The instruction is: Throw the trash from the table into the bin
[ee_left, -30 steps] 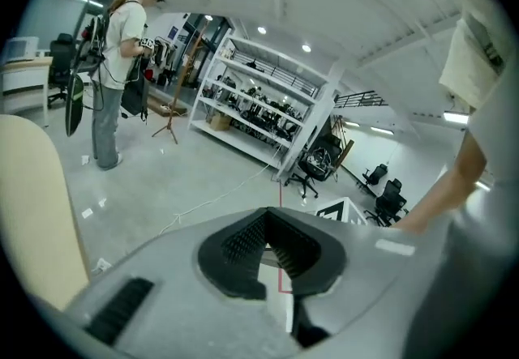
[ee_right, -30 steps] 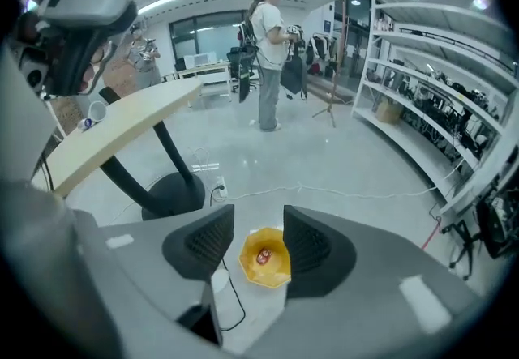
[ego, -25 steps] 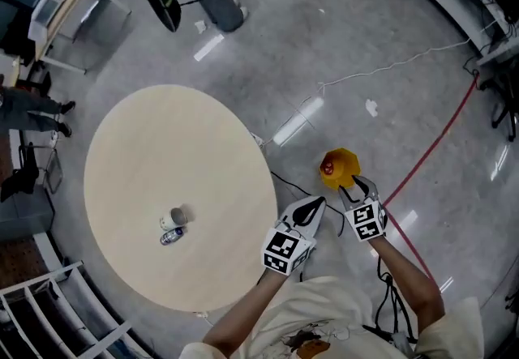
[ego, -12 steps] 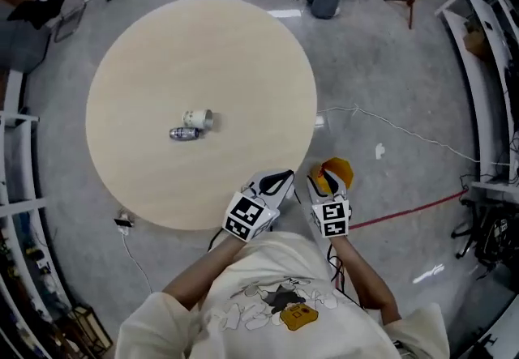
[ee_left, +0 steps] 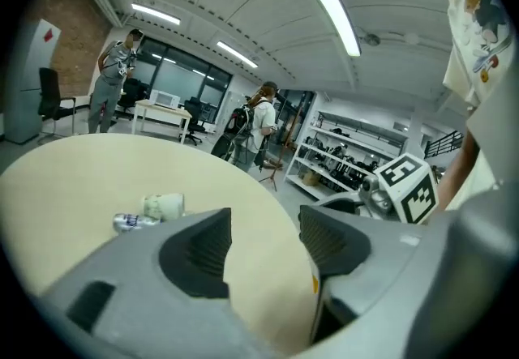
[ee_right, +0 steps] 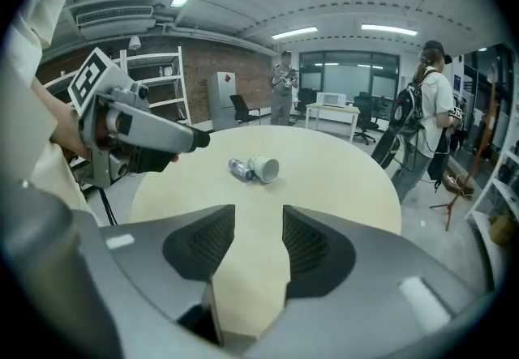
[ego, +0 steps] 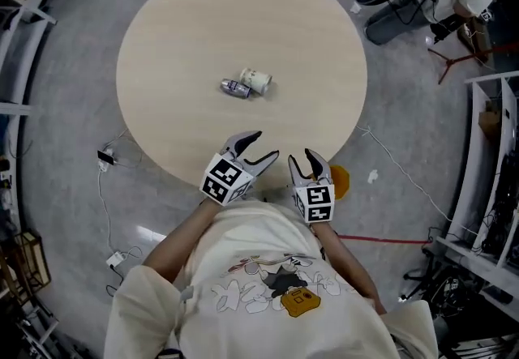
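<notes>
A white paper cup (ego: 256,80) lies on its side in the middle of the round beige table (ego: 178,17), touching a small crushed can (ego: 236,88). My left gripper (ego: 266,147) hovers over the table's near edge, its jaws opening with nothing between them. My right gripper (ego: 302,156) is beside it, open and empty. The yellow bin (ego: 340,181) stands on the floor just past the right gripper, partly hidden. The left gripper view looks across the table at the cup (ee_left: 163,205) and can (ee_left: 130,222). Cup (ee_right: 264,168) and can (ee_right: 240,169) lie ahead of the right jaws.
A red cable (ego: 381,240) and white cords (ego: 105,159) run over the grey floor. Shelving (ego: 486,147) lines the right side. A person with a backpack (ee_right: 422,118) stands beyond the table; another person (ee_right: 284,98) is farther back near desks and chairs.
Both grippers swung away from the yellow bin on the floor to the table's near edge. The left jaws went from shut to open. The cup and can stayed in place.
</notes>
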